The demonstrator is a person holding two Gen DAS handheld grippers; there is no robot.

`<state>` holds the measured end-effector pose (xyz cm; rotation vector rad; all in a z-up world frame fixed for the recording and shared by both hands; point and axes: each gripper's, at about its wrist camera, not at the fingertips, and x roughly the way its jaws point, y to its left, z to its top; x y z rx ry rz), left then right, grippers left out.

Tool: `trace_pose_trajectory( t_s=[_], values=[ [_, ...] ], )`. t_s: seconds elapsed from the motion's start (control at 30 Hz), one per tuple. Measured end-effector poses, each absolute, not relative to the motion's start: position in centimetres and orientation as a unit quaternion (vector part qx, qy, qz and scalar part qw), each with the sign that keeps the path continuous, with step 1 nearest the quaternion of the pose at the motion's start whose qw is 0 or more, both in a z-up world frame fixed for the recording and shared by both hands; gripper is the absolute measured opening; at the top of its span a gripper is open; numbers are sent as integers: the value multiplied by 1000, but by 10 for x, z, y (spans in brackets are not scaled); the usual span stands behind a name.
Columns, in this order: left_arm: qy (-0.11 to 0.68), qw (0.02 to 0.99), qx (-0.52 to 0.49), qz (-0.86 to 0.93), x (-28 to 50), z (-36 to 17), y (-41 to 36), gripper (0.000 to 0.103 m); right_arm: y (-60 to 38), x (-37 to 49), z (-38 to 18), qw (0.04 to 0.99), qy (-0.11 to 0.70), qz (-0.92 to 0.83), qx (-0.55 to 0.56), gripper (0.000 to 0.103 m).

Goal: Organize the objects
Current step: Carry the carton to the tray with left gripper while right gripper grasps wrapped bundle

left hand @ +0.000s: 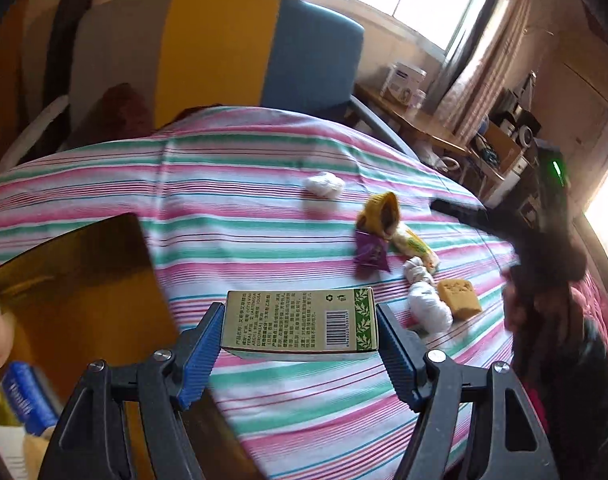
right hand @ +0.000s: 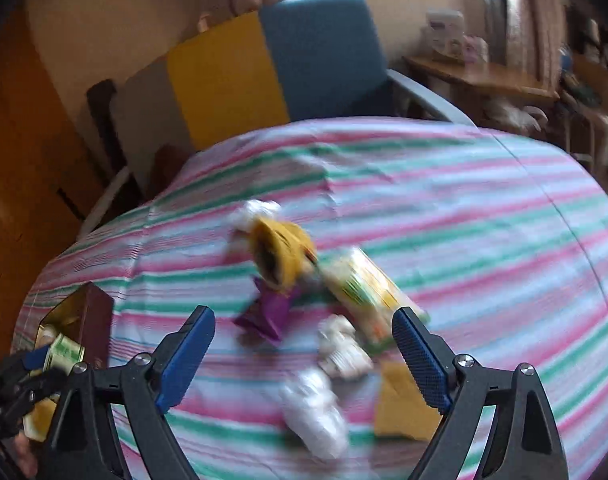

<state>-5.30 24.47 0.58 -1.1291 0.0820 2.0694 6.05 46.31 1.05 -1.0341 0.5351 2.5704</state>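
The left hand-held gripper point(left hand: 298, 342) has its two blue-padded fingers point(left hand: 198, 358) pressed against the short ends of a green box point(left hand: 300, 324), holding it level above the striped bench point(left hand: 264, 184). Its black arms spread out toward the camera below the box. The right hand-held gripper point(right hand: 304, 356) hangs to the right of the box with its blue pads point(right hand: 420, 360) spread wide and nothing between them. In the left wrist view it appears as a dark, blurred shape, well to the right of the box, with a green light on it.
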Motion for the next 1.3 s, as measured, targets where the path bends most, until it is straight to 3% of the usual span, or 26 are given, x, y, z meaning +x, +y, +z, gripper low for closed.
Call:
trace_pose_trajectory(
  t_s=[0.2,0.27,0.53,0.57,0.6,0.63,0.73,1.1,1.3],
  values=[
    [-6,355,-445,822,-64,7,200,74,456,-40,22,136,145,896,-396,90],
    [-15,344,-449,825,-68,4,187,74,459,-78,11,141,140,882,-427,83],
    [-42,303,-461,833,-81,-3,146,74,477,-165,-61,187,143,814,-532,83],
    [-45,301,-461,834,-82,-3,143,74,478,-169,-70,189,144,804,-545,80],
    [-46,300,-461,834,-82,-3,142,74,478,-170,-76,188,146,797,-555,69],
    [-48,298,-460,835,-81,-4,140,74,475,-170,-81,181,147,799,-555,55],
    [-53,297,-459,836,-80,-4,136,74,461,-160,-77,162,130,816,-539,51],
    [-12,259,-419,870,-55,12,123,74,345,-58,-50,13,16,863,-504,50],
    [45,216,-394,892,-37,15,113,74,309,9,-73,7,-19,861,-507,50]
  ],
)
